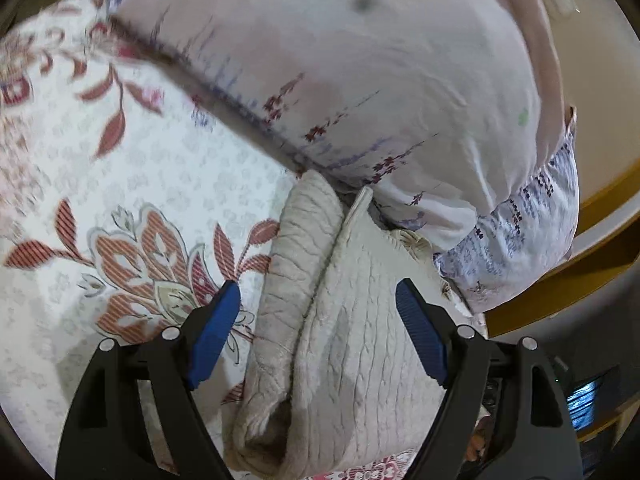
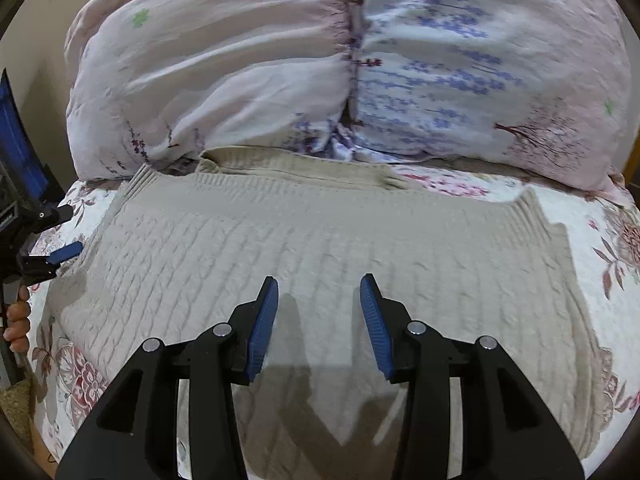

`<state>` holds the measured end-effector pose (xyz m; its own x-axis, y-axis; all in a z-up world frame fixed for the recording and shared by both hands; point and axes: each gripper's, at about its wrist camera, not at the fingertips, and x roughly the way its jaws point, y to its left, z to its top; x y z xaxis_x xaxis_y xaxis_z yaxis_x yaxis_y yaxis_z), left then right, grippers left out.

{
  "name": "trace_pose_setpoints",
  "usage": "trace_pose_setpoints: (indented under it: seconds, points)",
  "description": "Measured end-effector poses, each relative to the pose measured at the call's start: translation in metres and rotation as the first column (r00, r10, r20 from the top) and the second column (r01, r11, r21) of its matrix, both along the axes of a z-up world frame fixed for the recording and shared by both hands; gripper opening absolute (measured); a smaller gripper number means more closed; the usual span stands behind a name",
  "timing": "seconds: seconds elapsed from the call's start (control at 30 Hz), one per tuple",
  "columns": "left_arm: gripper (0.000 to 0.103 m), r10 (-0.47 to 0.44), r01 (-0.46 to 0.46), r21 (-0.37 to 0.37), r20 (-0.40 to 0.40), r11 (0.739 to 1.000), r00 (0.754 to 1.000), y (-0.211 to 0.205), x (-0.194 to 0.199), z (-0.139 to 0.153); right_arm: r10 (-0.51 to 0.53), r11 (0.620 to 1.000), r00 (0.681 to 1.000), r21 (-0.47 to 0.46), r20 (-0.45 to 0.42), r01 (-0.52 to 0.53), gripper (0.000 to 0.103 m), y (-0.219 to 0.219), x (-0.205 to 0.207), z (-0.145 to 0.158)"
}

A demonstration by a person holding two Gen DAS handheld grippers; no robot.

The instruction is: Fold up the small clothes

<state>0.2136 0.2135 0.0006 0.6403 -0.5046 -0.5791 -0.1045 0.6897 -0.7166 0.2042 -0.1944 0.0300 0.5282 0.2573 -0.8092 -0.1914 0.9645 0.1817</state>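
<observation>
A beige cable-knit sweater (image 2: 320, 240) lies flat on a floral bedspread (image 2: 592, 220), its ribbed edge toward the pillows. My right gripper (image 2: 319, 280) is open and empty just above the sweater's middle. In the left wrist view the sweater (image 1: 344, 320) shows a folded-over layer with a raised crease. My left gripper (image 1: 318, 286) is open, its blue pads on either side of that fold, not closed on it. The left gripper also shows in the right wrist view (image 2: 66, 251) at the sweater's left edge.
Two large pale floral pillows (image 2: 280, 72) lie right behind the sweater. The bedspread (image 1: 120, 184) stretches to the left. A wooden bed frame edge (image 1: 560, 280) and a wall are on the right of the left wrist view.
</observation>
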Motion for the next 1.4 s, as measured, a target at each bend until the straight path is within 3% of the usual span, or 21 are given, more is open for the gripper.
trace_pose_setpoints:
  seconds: [0.13,0.27,0.53,0.63,0.77,1.03,1.17,1.4]
  points:
    - [0.079,-0.017,0.017,-0.015,0.001,1.000,1.000,-0.005,0.003,-0.003,0.012,0.999,1.000,-0.047,0.002,-0.012,0.046,0.009,0.000,-0.005]
    - [0.074,-0.035,0.035,-0.013,-0.003,0.999,0.999,-0.014,0.007,-0.004,0.007,0.999,1.000,-0.035,-0.003,-0.008,0.046,0.007,0.002,-0.004]
    - [0.053,-0.052,0.052,-0.005,-0.027,0.999,0.998,-0.027,0.010,-0.008,0.009,1.000,1.000,-0.025,-0.001,-0.009,0.047,0.007,0.001,-0.005]
    - [0.036,-0.067,0.067,-0.001,-0.049,0.998,0.997,-0.032,0.011,-0.011,0.010,1.000,1.000,-0.020,-0.002,-0.010,0.047,0.007,0.001,-0.005]
    - [0.023,-0.079,0.080,0.024,-0.057,0.997,0.995,-0.040,0.013,-0.009,0.018,1.000,1.000,-0.019,-0.004,-0.018,0.047,0.008,0.002,-0.004]
    - [0.019,-0.129,0.134,-0.039,0.105,0.990,0.986,-0.062,0.005,0.042,0.028,0.999,1.000,0.016,0.005,-0.028,0.047,0.007,0.002,-0.002]
    - [0.019,-0.193,0.210,-0.070,0.193,0.975,0.962,-0.098,0.006,0.073,-0.012,0.990,1.000,0.142,-0.003,0.012,0.047,-0.013,0.001,0.009]
    - [0.019,-0.304,0.333,-0.093,0.235,0.938,0.923,-0.175,0.023,0.089,-0.110,0.980,0.993,0.173,0.029,0.103,0.047,-0.059,-0.013,0.031]
